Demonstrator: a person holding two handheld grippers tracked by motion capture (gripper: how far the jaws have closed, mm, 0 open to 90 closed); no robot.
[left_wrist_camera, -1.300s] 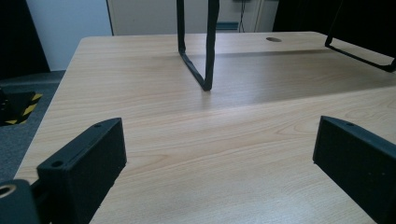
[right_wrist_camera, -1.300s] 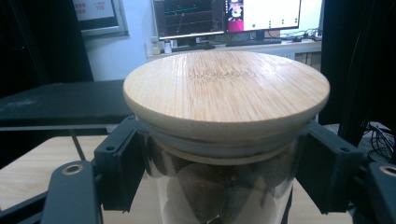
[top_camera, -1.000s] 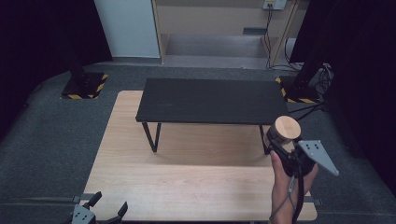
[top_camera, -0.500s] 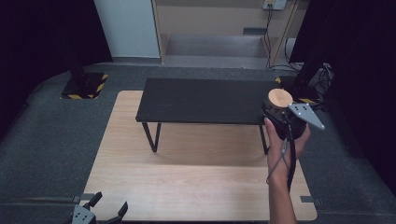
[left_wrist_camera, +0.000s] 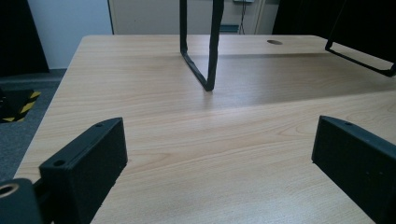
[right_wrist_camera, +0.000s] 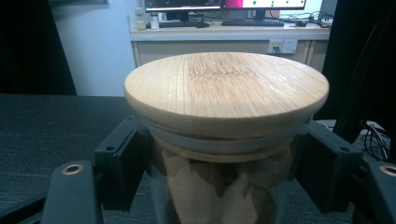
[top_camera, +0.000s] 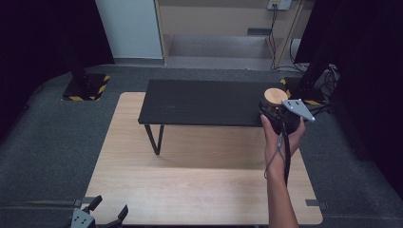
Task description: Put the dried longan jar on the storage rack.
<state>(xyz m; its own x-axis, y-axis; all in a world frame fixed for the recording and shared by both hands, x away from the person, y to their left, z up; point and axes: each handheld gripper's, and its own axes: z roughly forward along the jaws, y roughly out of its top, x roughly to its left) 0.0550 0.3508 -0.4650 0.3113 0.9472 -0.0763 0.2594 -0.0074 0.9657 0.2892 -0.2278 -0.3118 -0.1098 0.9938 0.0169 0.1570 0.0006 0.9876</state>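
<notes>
A: Where is the jar?

B: The right gripper [top_camera: 277, 111] is clamped on the jar [top_camera: 274, 98] at the right of the high view, over the right end of the black bench [top_camera: 204, 102]. In the right gripper view its black jaws press on both sides of the glass below the lid [right_wrist_camera: 226, 88].

A: How close is it to an edge?

B: Very close. It sits by the bench's right end, with grey carpet [top_camera: 347, 156] past that edge. To the left the bench top lies bare along its whole length.

A: And the other gripper?

B: The left gripper [top_camera: 97, 216] lies at the lower left of the high view, at the near edge of the wooden table [top_camera: 190, 180]. Its jaws stand wide apart with nothing between them. Ahead of it in the left gripper view is open tabletop up to the bench's leg [left_wrist_camera: 198, 46].

A: Materials?

B: The lid is a round disc of pale bamboo with fine straight grain, above a light ring. The jar is clear glass with brown lumps inside; what they are I cannot tell. The bench top is matt black with a faint weave, on thin metal legs. The table is light, smooth wood with long grain.
</notes>
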